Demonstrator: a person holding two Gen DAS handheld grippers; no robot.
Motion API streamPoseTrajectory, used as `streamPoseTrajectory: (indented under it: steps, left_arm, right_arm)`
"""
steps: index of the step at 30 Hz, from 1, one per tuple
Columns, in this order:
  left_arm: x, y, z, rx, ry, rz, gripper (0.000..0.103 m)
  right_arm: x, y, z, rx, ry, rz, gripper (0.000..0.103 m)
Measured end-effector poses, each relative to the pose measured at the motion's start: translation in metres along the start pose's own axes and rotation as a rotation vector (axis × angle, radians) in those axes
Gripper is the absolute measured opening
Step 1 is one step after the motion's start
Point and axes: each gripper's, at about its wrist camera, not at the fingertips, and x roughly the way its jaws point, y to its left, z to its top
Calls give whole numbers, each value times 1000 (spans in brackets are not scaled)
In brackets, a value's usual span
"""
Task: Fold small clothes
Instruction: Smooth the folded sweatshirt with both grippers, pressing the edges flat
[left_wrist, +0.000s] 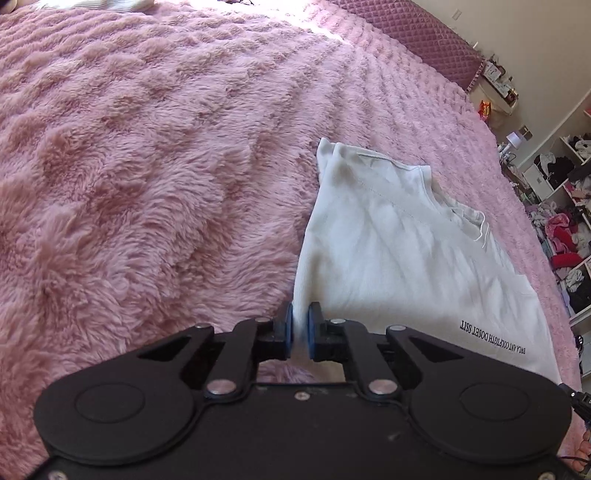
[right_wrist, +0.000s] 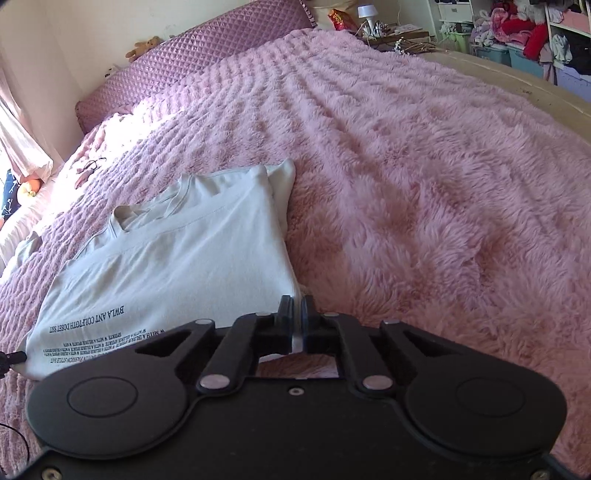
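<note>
A white shirt (left_wrist: 406, 251) lay folded on the fluffy pink blanket (left_wrist: 147, 166). The left gripper (left_wrist: 300, 328) pinched the shirt's near left edge, jaws almost closed on the cloth. The right gripper (right_wrist: 297, 319) pinched the near right corner, jaws closed on it. Only the right view showed a teddy bear (right_wrist: 142, 47) far ahead; only the left view showed shelves (left_wrist: 565, 206) off to the right

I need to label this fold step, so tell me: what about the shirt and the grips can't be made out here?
- White shirt: near hem hidden behind the left gripper body, left view.
- Printed text: lower lines too small, partly behind the right gripper.
- Collar: partly covered by the folded layer, right view.
</note>
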Motion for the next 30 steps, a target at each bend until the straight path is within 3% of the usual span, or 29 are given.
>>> streamPoseTrajectory:
  steps: [3, 4, 5, 8, 12, 15, 19, 22, 24, 26, 30]
  left_arm:
    - [20, 2, -10, 68, 46, 49, 12]
    - [25, 5, -14, 78, 44, 47, 14]
    - [29, 12, -17, 50, 43, 36, 14]
    - [16, 24, -14, -33, 33, -15, 17]
    - [-20, 10, -7, -1, -64, 55, 23]
    - [-36, -20, -6, 37, -113, -32, 29]
    - [-17, -77, -20, 127, -61, -174, 36]
    - [10, -117, -39, 181, -2, -230, 36]
    - [25, -132, -49, 201, 24, -247, 36]
    - [40, -140, -57, 229, 49, -218, 36]
    - [48, -118, -51, 193, 54, -193, 37]
  right_arm:
    - [19, -9, -16, -16, 58, -44, 0]
    - [26, -15, -24, -14, 76, -95, 0]
    - [29, -22, -30, 2, 74, -88, 0]
    - [21, -35, -31, 101, 49, -49, 0]
    - [-7, -3, -20, -8, -60, -153, 5]
    - [-19, 40, -12, -73, -128, -17, 5]
    - [-1, 118, -20, -187, -75, 213, 5]
    - [26, 169, -42, -226, -8, 335, 5]
    - [45, 196, -58, -246, 36, 351, 5]
    - [59, 207, -68, -267, 68, 326, 5]
    - [59, 187, -67, -223, 80, 267, 5]
